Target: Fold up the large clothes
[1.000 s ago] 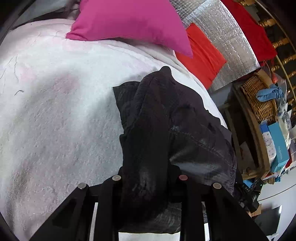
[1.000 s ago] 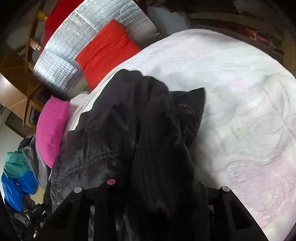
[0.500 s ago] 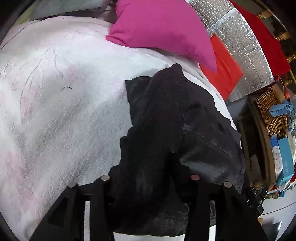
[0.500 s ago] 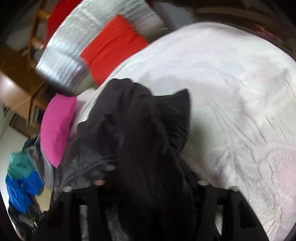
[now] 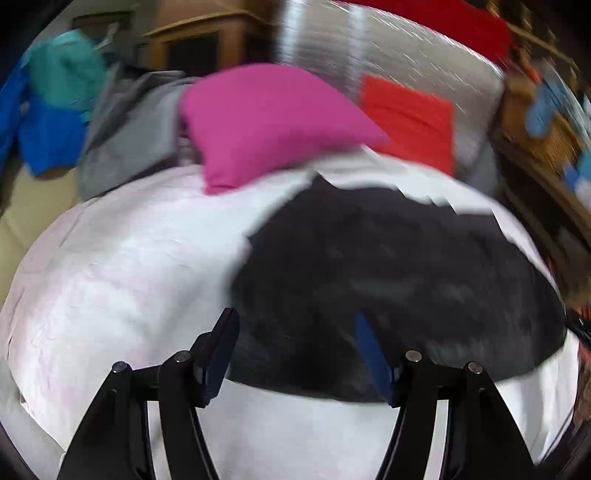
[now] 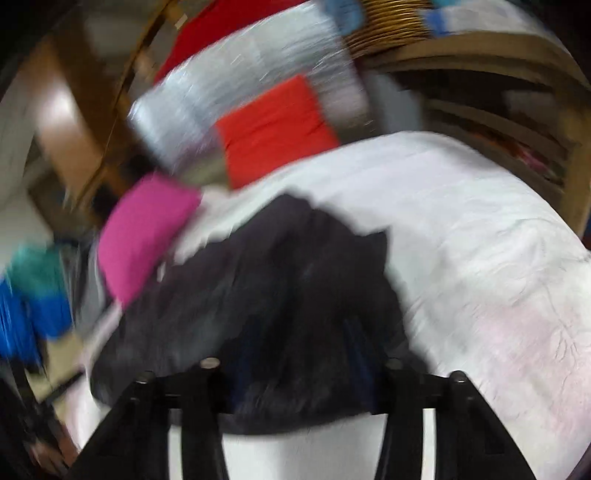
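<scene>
both views are smeared by motion blur. in the left wrist view the left gripper sits at the bottom centre of the frame with its two blue-faced fingers spread well apart and opening; nothing is pinched between them, and the pads press on nothing. beyond them the dark garment lies bunched on the white bedcover, filling the centre and right of the frame, its near edge showing through the gap between the fingers. a pink pillow rests at the upper centre at the far edge of the bedcover, an orange-red cushion stands to its right against a silver quilted panel, and a grey garment and a blue and teal one are heaped at the upper left. in the right wrist view the right gripper is at the bottom centre, its jaws closing; the dark garment fills the space between and in front of the fingers, which are lost against the black cloth in the blur, so i cannot tell whether the pads grip it. the white bedcover spreads to the right, the pink pillow is at centre left, the orange-red cushion above centre, and a wicker basket at the top edge.
</scene>
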The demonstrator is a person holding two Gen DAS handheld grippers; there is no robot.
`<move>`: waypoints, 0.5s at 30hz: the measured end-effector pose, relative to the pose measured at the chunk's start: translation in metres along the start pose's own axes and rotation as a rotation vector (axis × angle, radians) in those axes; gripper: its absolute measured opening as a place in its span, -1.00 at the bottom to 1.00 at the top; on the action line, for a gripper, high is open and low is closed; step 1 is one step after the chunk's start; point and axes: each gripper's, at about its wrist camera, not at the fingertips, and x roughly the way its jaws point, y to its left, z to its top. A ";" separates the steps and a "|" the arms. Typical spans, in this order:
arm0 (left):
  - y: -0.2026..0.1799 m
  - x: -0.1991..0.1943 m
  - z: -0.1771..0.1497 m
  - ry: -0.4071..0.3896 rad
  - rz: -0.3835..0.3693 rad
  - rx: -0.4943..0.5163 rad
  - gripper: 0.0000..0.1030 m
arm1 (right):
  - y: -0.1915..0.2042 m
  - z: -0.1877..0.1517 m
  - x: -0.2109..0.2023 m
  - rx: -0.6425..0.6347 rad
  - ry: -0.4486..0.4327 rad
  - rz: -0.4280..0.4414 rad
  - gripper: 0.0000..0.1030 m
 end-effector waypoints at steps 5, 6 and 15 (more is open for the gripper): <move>-0.044 0.035 -0.009 0.061 0.072 0.139 0.30 | -0.003 -0.018 0.042 -0.040 0.178 -0.082 -0.13; -0.047 0.038 -0.009 0.055 0.087 0.155 0.30 | 0.001 -0.015 0.040 -0.056 0.171 -0.091 -0.14; -0.050 0.045 -0.008 0.034 0.102 0.186 0.32 | 0.020 0.022 0.018 -0.107 -0.063 -0.002 -0.11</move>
